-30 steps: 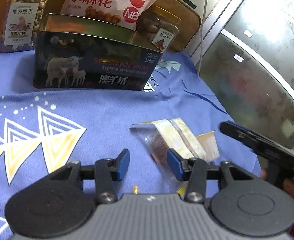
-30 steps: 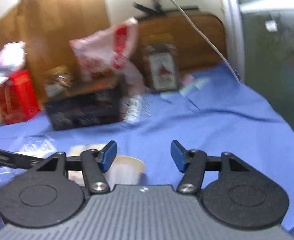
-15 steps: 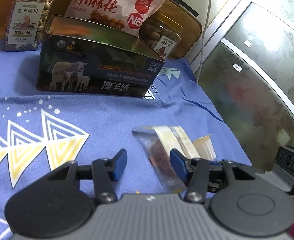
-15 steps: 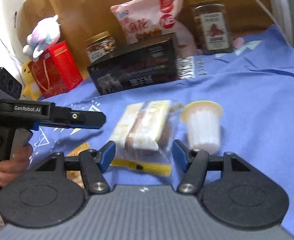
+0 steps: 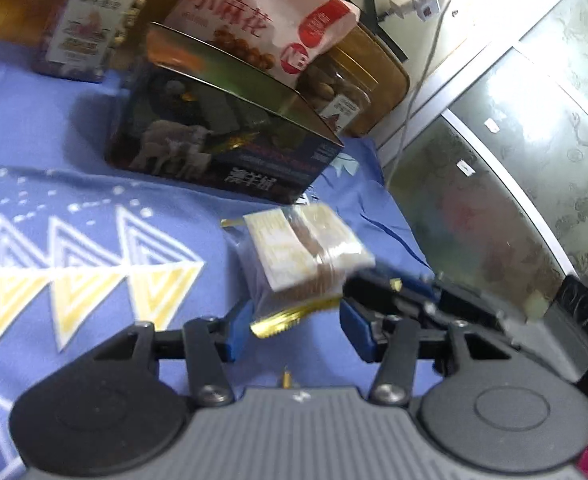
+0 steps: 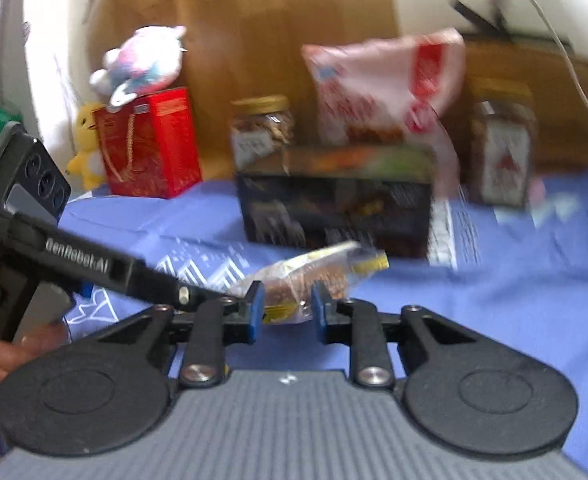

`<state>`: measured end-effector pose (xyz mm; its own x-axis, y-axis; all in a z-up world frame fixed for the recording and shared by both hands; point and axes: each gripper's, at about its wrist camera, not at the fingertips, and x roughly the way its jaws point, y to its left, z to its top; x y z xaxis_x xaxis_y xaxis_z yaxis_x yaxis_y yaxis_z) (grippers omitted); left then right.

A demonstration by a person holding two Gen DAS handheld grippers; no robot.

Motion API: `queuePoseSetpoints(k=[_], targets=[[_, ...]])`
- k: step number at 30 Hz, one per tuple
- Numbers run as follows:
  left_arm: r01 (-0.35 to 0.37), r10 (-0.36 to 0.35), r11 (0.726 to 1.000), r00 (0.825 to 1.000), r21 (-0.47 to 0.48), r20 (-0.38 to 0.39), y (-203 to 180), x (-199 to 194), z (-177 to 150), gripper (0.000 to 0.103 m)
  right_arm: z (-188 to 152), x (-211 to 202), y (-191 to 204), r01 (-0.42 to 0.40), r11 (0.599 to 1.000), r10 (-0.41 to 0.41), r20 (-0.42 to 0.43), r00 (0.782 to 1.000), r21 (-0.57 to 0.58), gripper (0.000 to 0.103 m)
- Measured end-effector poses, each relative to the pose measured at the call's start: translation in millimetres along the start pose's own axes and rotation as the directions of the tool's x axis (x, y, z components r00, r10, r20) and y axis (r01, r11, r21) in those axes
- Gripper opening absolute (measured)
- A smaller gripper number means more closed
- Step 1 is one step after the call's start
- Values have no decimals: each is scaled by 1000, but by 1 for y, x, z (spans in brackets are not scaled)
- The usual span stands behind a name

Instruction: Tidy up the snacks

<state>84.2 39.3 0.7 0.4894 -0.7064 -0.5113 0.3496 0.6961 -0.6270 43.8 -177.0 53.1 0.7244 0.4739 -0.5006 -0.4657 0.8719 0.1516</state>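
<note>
Here, in the left wrist view, the left tool [image 5: 294, 332] has its blue pads spread apart with nothing clamped between them, and the wrapped sandwich cake [image 5: 306, 256] sits just ahead of and slightly above that gap, its gold sealed edge nearest the pads. The packet looks lifted off the blue cloth [image 5: 74, 200], its long axis running away from the camera and a little to the right, toward the dark tin box [image 5: 222, 148] that stands open-topped farther back with the pink snack bag [image 5: 262, 24] propped in or behind it, which of the two I cannot tell. The right tool [image 5: 398, 296] reaches in from the right and meets the packet's near end. In the right wrist view, the right tool [image 6: 284, 312] is closed onto the sandwich cake [image 6: 306, 280], pads pressing the wrapper's near end while the rest of the packet juts forward and to the right, toward the tin box [image 6: 334, 208]. The left tool's [image 6: 214, 294] black body crosses from the left, its tip just beside the right tool's left pad. Nut jars [image 6: 262, 132] and a red gift bag [image 6: 150, 144] stand behind. By my judgement the right hand owns this carry; the tin lies straight ahead along the packet's own axis, so the move is forward and over the rim.
</note>
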Motion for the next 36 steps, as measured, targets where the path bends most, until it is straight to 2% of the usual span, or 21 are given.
queuePoseSetpoints(k=[2,6,8,10,13,16,19,22,26,33,36], targets=[[-37,37,999,999,-6,27,6,-10,-5,54,10,11,9,-40,999,40,-13,999,-30,28],[-92,98,990,993,-106,58,36,-37,-15,54,23,40,31,-153,985,152,-15,988,-80,28],[-82,96,986,992,-146,86,48,-55,-20,54,29,56,44,-184,977,182,-21,983,-107,29],[-111,132,980,984,-164,122,54,-74,-25,55,36,69,56,-201,968,202,-8,979,-151,36],[-151,188,966,968,-212,165,65,-98,-28,55,46,76,60,-275,953,276,-7,961,-126,37],[-161,212,954,959,-251,190,76,-111,-24,56,50,63,49,-277,955,284,55,957,-102,42],[-164,220,950,956,-264,195,80,-108,-13,57,49,57,18,-230,973,229,79,970,4,42],[-182,233,949,955,-258,185,79,-93,2,60,44,63,-13,-176,977,174,31,984,117,44],[-177,227,946,960,-272,164,80,-79,9,60,43,80,-28,-188,965,199,-43,979,181,44],[-193,245,934,959,-301,146,84,-66,15,60,50,138,-25,-273,932,311,-136,941,238,44],[-202,257,929,955,-309,149,87,-60,18,57,47,158,-25,-310,907,368,-178,913,285,43]])
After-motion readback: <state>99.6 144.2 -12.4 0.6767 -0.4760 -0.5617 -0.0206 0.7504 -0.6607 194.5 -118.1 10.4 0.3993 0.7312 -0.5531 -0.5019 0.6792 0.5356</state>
